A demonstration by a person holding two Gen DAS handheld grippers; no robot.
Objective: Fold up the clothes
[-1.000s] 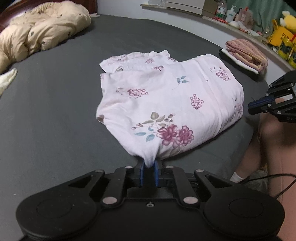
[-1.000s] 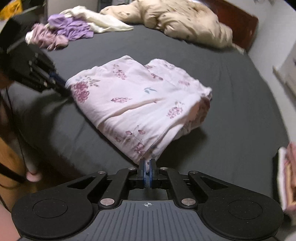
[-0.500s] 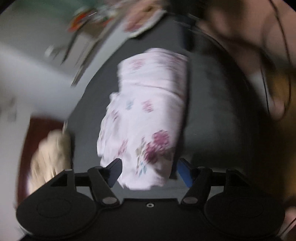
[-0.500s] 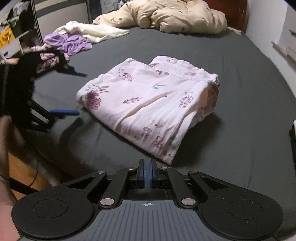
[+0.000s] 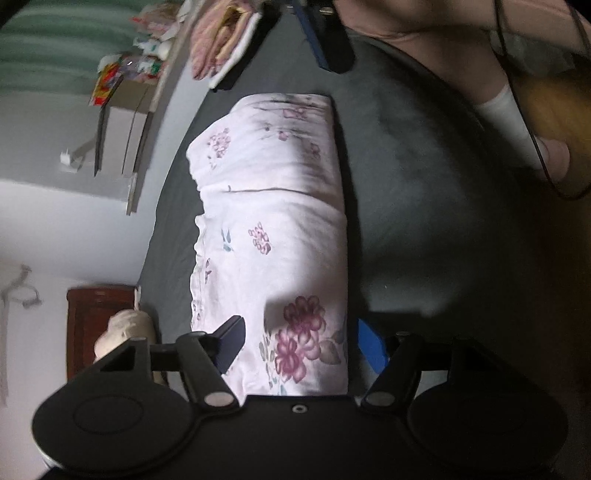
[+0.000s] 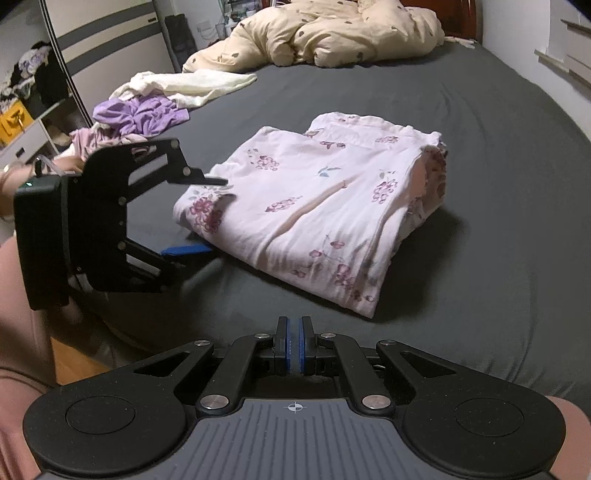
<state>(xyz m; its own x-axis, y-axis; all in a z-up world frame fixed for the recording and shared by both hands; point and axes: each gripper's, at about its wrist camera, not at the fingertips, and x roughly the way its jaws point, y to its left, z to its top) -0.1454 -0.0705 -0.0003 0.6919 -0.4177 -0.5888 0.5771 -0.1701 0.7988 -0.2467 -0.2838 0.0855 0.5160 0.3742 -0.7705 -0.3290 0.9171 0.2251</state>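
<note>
A folded white garment with purple flowers (image 6: pixel 325 206) lies flat on the dark grey bed (image 6: pixel 480 147). My left gripper (image 6: pixel 207 216) is rolled on its side at the garment's near left corner. Its jaws stand apart, one finger (image 6: pixel 210 181) just above the cloth and the blue one (image 6: pixel 188 250) low beside the edge. In the left wrist view the garment's flowered end (image 5: pixel 299 347) lies between the left gripper's (image 5: pixel 301 343) fingers, not pinched. My right gripper (image 6: pixel 293 345) is shut and empty, a short way in front of the garment's near edge.
A beige duvet (image 6: pixel 332 33) is heaped at the head of the bed. A cream garment (image 6: pixel 192 85) and purple clothes (image 6: pixel 140 116) lie at the far left. A folded pink stack (image 5: pixel 221 40) sits near the bed's other corner. The person's leg (image 5: pixel 498 107) is beside the bed edge.
The left gripper let go of the garment's corner, opened, rolled onto its side and came back around that corner. The right gripper released the near edge and drew back. The garment settled flat.
</note>
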